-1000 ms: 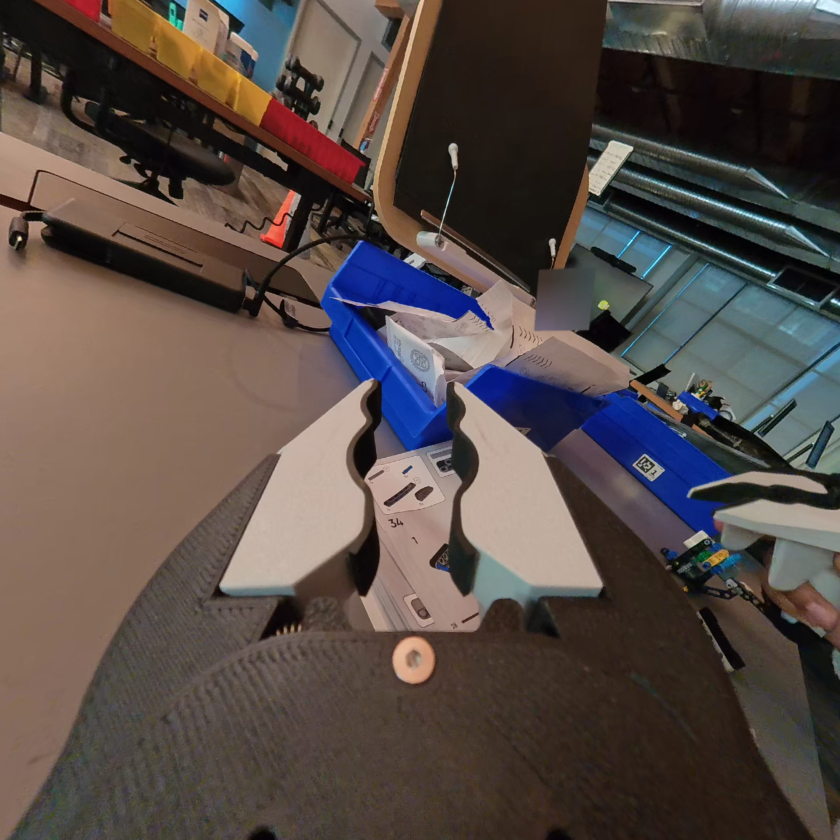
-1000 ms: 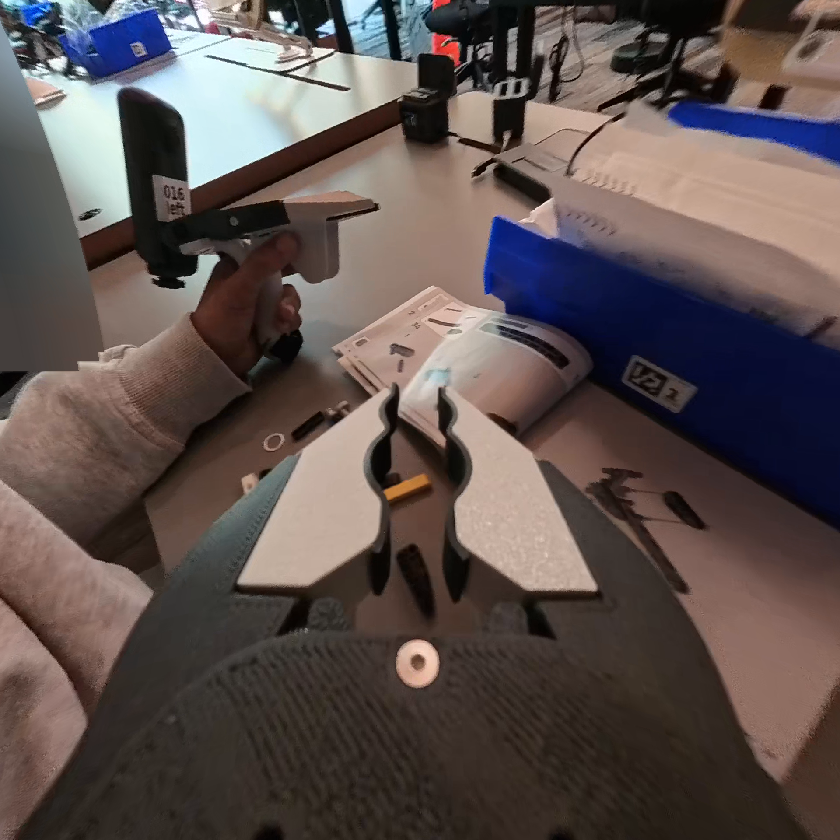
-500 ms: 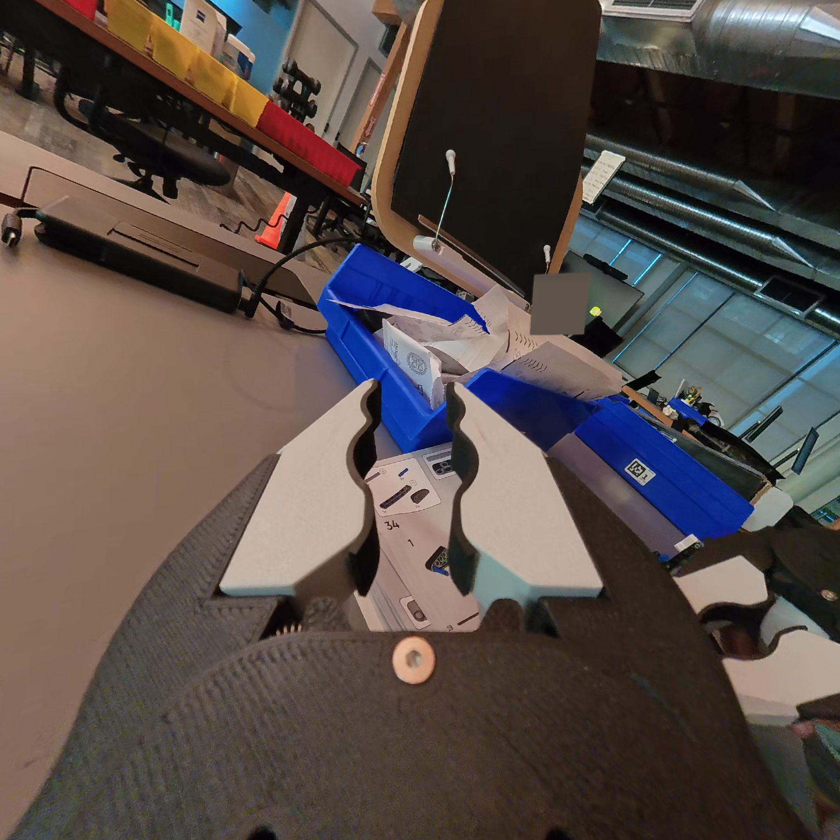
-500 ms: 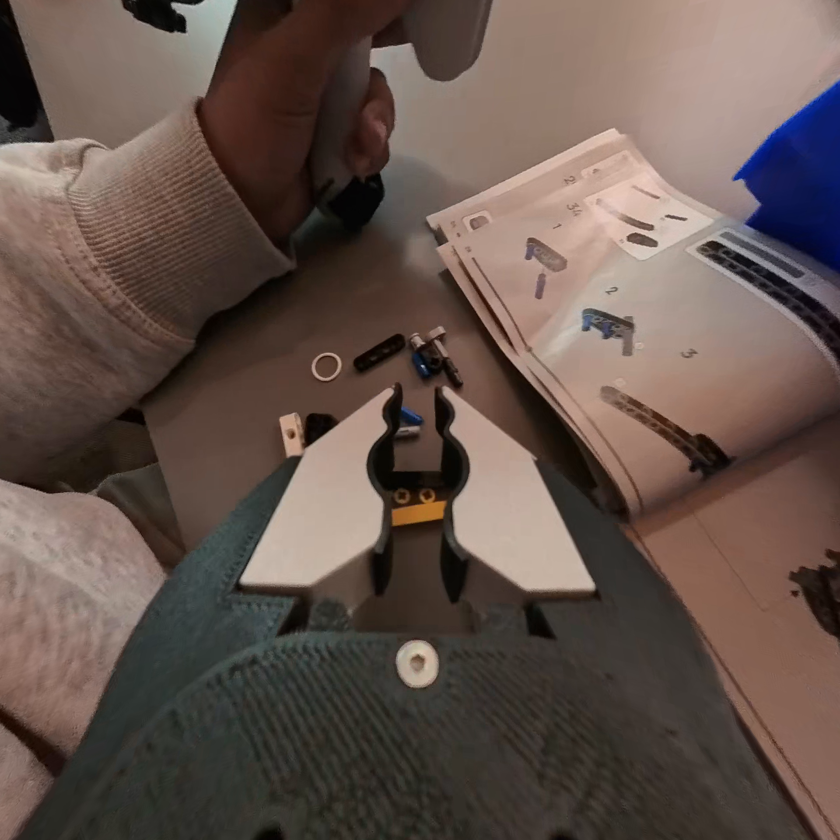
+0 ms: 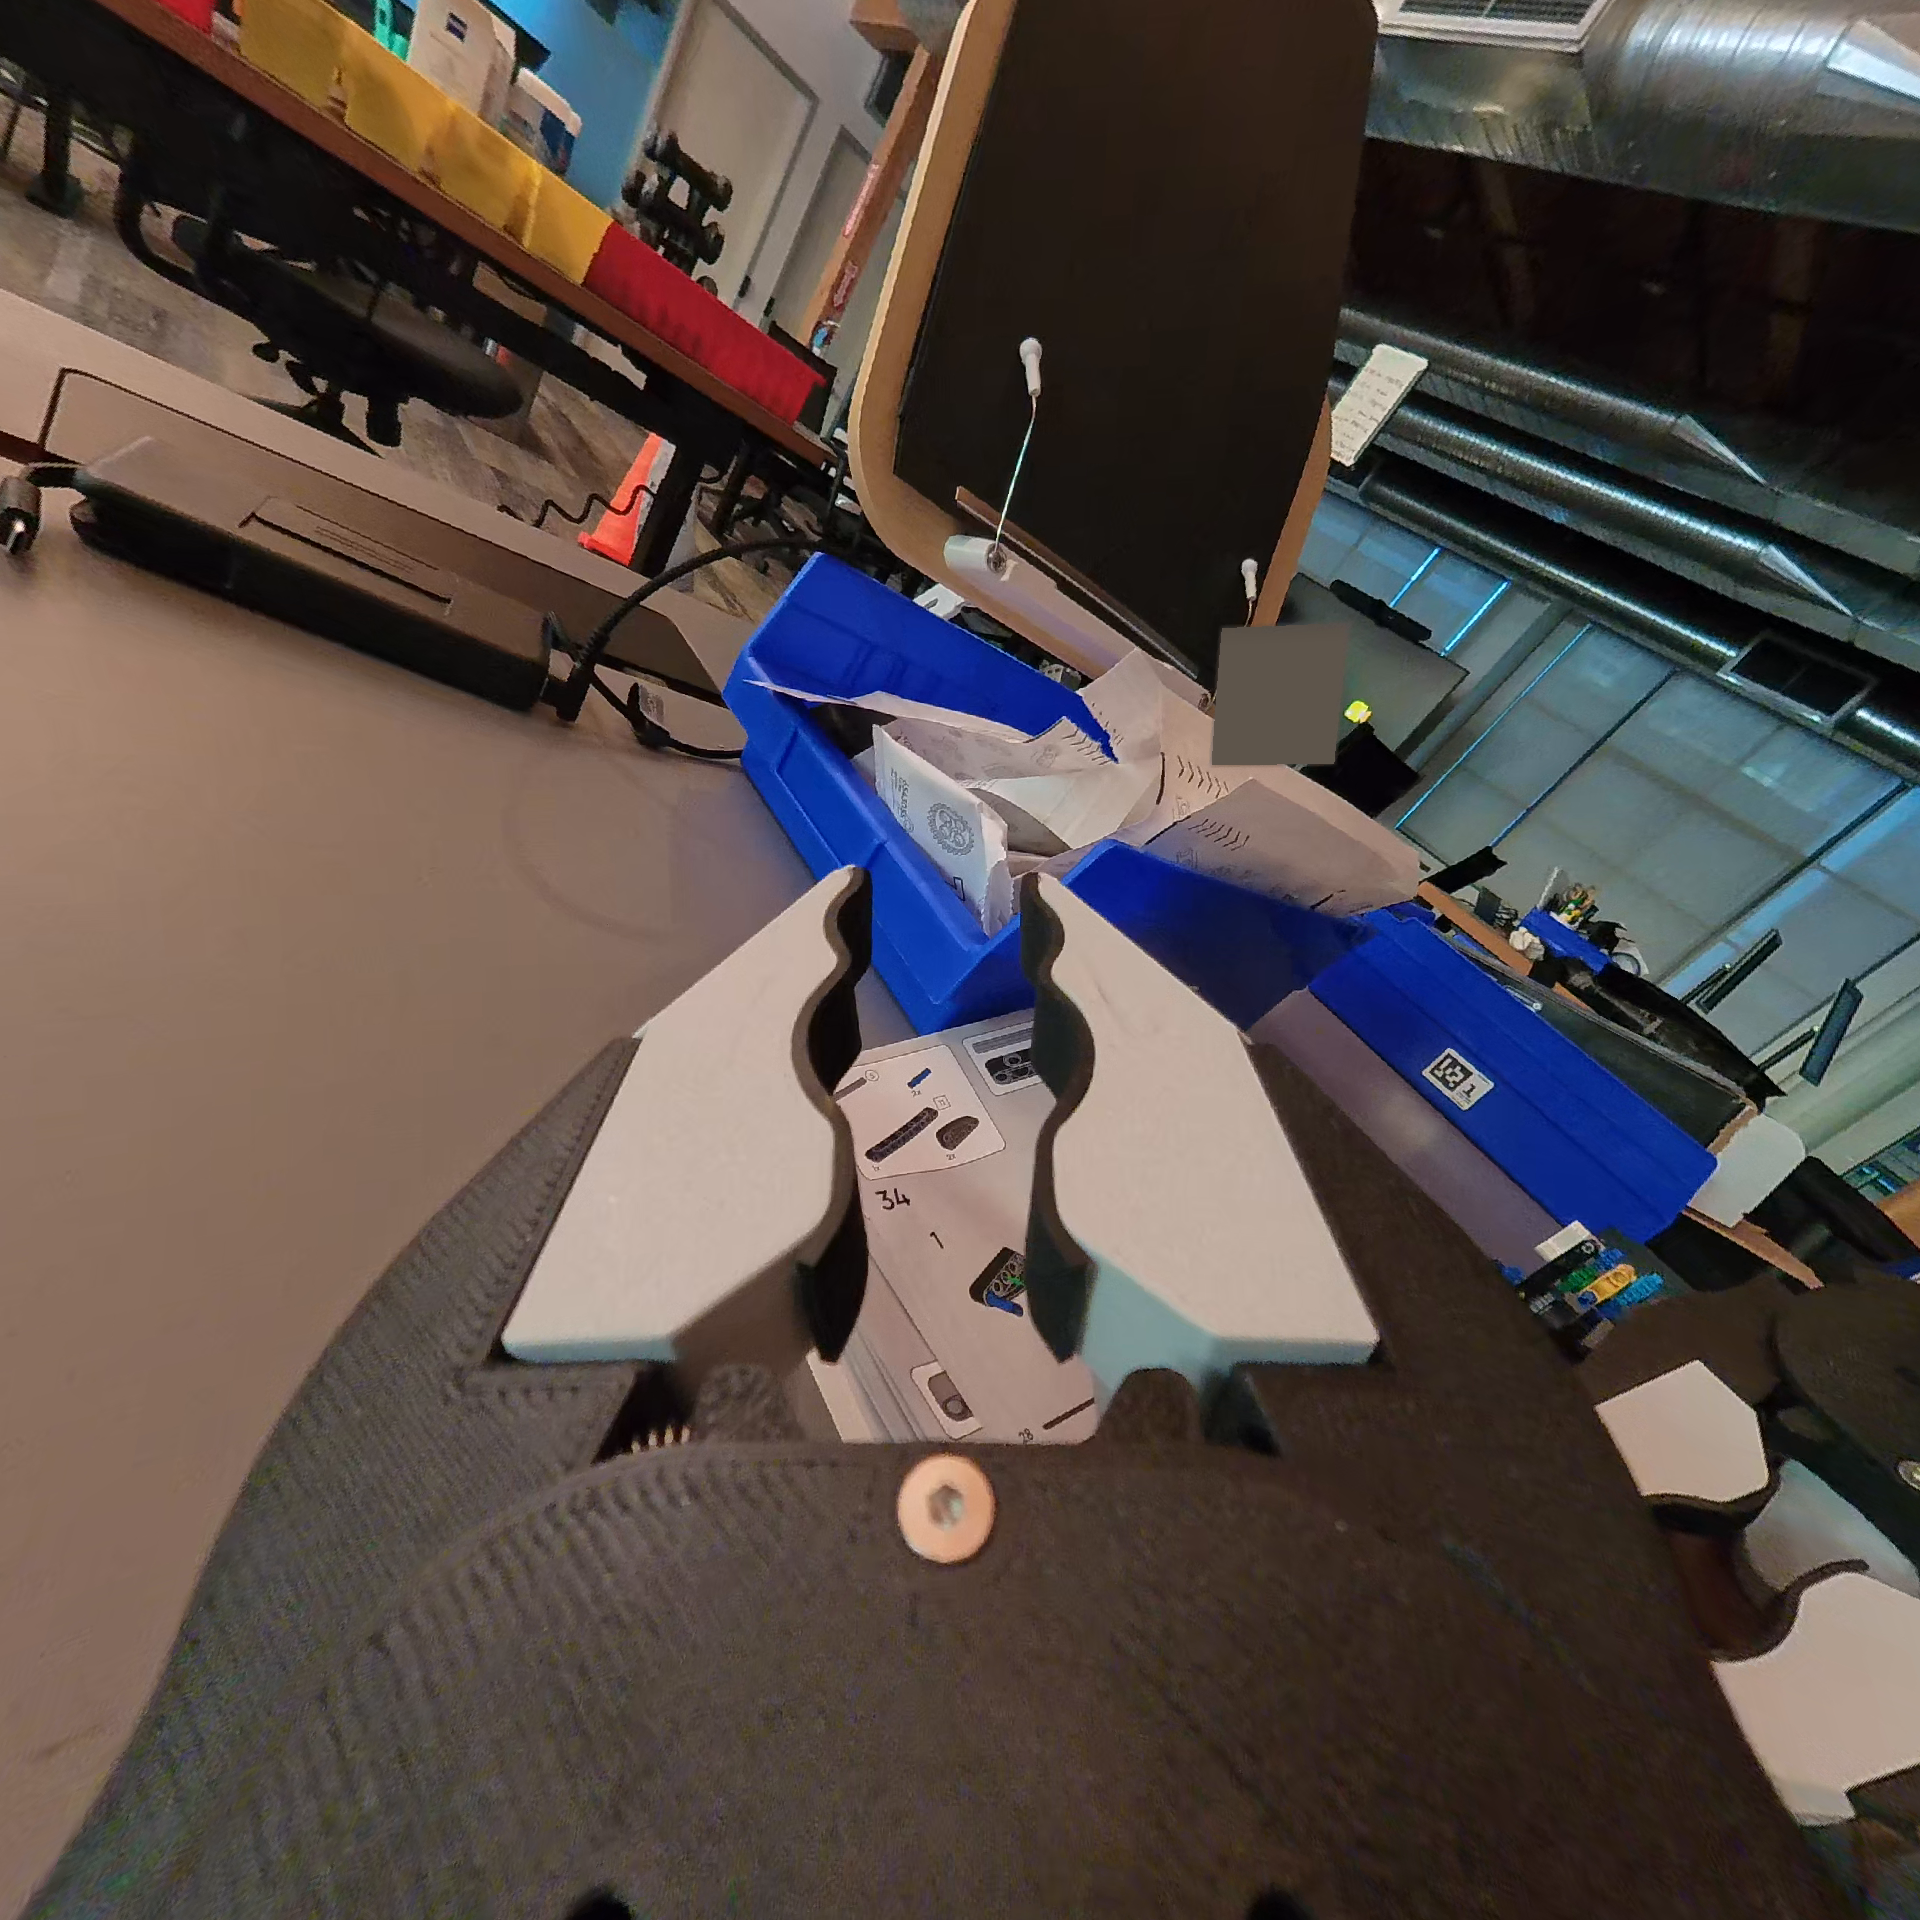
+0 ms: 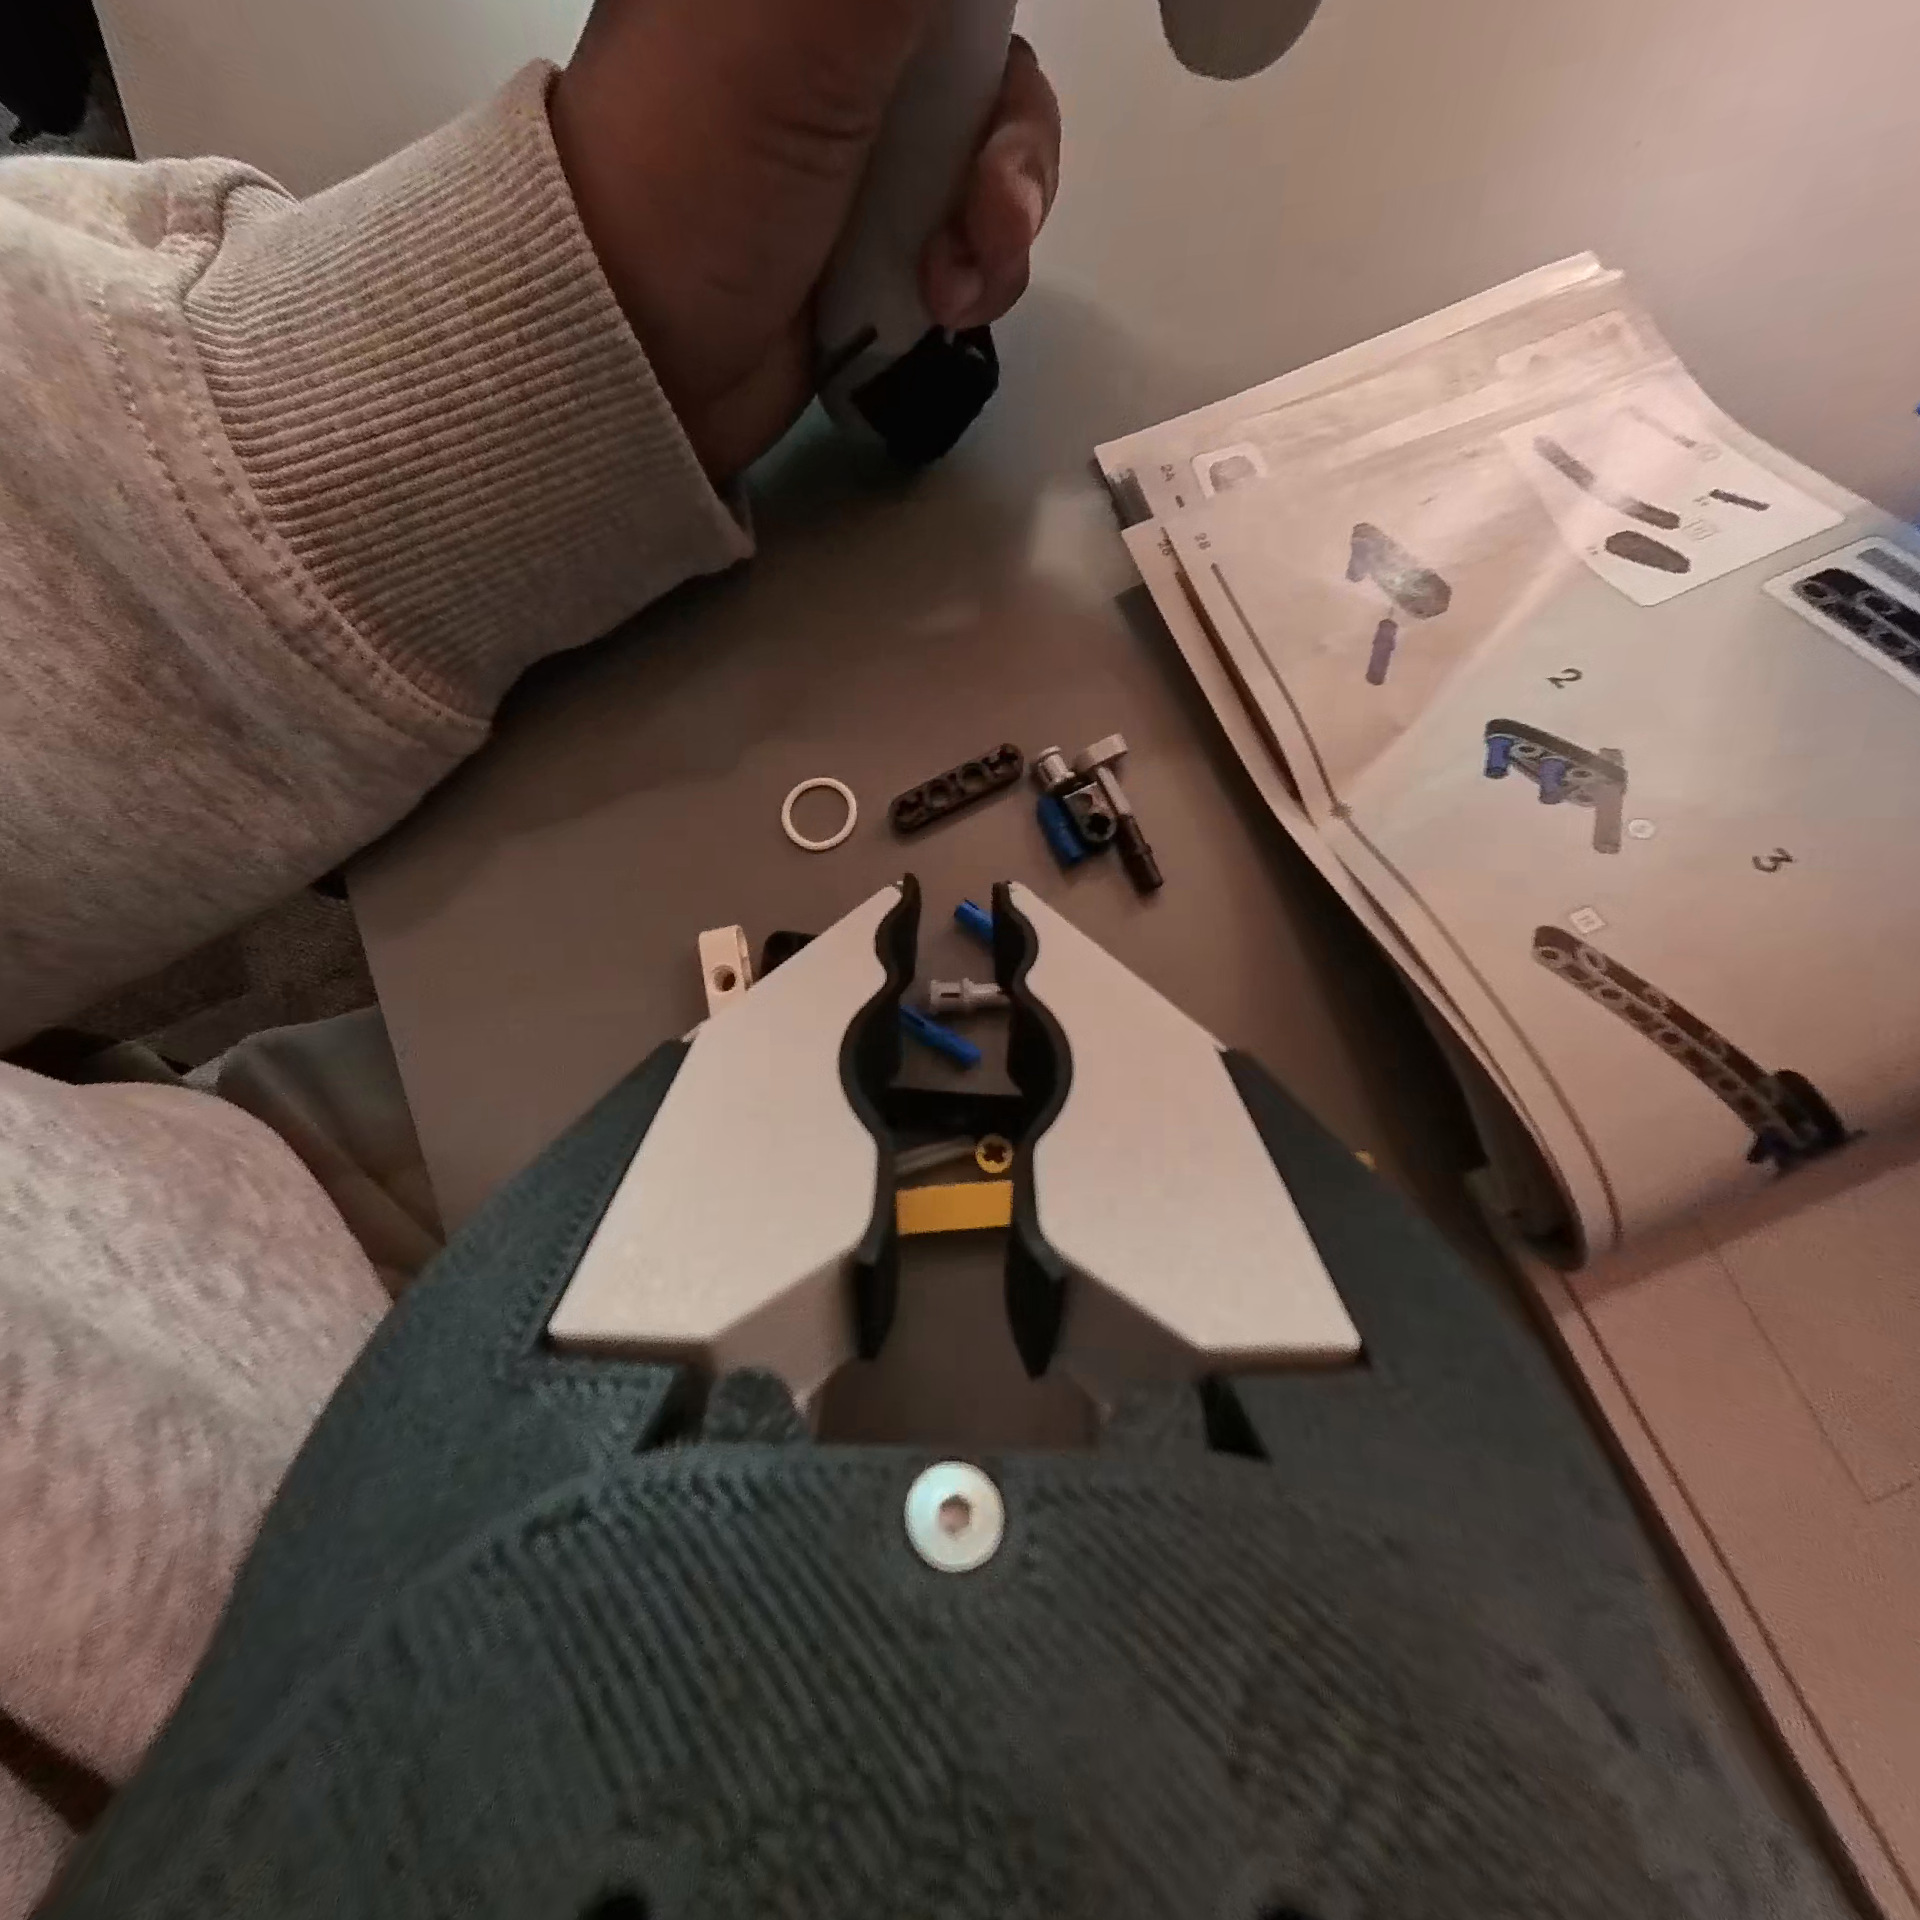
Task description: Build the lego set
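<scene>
My right gripper (image 6: 954, 899) points down at loose Lego parts at the table's near edge, its jaws a narrow gap apart. A yellow-and-black piece (image 6: 951, 1205) shows through the gap deep between the jaws; I cannot tell if they touch it. Two blue pins (image 6: 940, 1037) and a grey pin (image 6: 961, 994) lie under the tips. Beyond lie a white ring (image 6: 819, 816), a short black beam (image 6: 956, 787) and a grey-blue connector cluster (image 6: 1086, 816). My left gripper (image 5: 943, 904) is open and empty above the open instruction booklet (image 5: 935, 1174). A small multicoloured assembly (image 5: 1579, 1288) sits to its right.
The booklet (image 6: 1558, 779) lies open to the right of the parts. A person's hand (image 6: 810, 208) and beige sleeve (image 6: 312, 468) fill the upper left. Blue bins (image 5: 914, 935) with paper bags stand behind the booklet, and a black flat device (image 5: 312, 582) lies at far left.
My right gripper swung from facing across the table to pointing down at the loose parts, came closer to them, and its jaws narrowed a little. The left gripper barely moved.
</scene>
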Tool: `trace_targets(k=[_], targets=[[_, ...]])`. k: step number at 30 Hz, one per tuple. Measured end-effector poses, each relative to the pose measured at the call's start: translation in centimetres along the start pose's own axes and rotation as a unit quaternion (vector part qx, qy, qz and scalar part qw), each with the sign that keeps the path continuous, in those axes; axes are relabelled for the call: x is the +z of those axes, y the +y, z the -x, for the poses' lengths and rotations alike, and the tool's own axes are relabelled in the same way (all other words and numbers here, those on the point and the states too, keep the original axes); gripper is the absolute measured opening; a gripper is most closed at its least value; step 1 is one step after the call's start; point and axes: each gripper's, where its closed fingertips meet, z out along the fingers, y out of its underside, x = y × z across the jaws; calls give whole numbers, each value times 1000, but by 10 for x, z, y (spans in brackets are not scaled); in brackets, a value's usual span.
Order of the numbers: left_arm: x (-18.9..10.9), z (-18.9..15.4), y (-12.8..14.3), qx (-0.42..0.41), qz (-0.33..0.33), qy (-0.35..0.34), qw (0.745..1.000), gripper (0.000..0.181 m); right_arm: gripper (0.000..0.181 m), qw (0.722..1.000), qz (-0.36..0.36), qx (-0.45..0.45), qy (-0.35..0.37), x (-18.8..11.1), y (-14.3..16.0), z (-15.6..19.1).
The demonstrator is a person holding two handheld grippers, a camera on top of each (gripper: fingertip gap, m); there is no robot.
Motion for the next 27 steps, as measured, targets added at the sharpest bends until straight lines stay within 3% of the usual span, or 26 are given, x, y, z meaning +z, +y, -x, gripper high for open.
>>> trace_targets(k=[1,27], targets=[[0,0,0,0,0,0,1000,27,13,1000,-1,1,0,0,0,0],[0,1,0,-7,-2,1,1000,27,15,1000,14,-7,9,4,5,-2]])
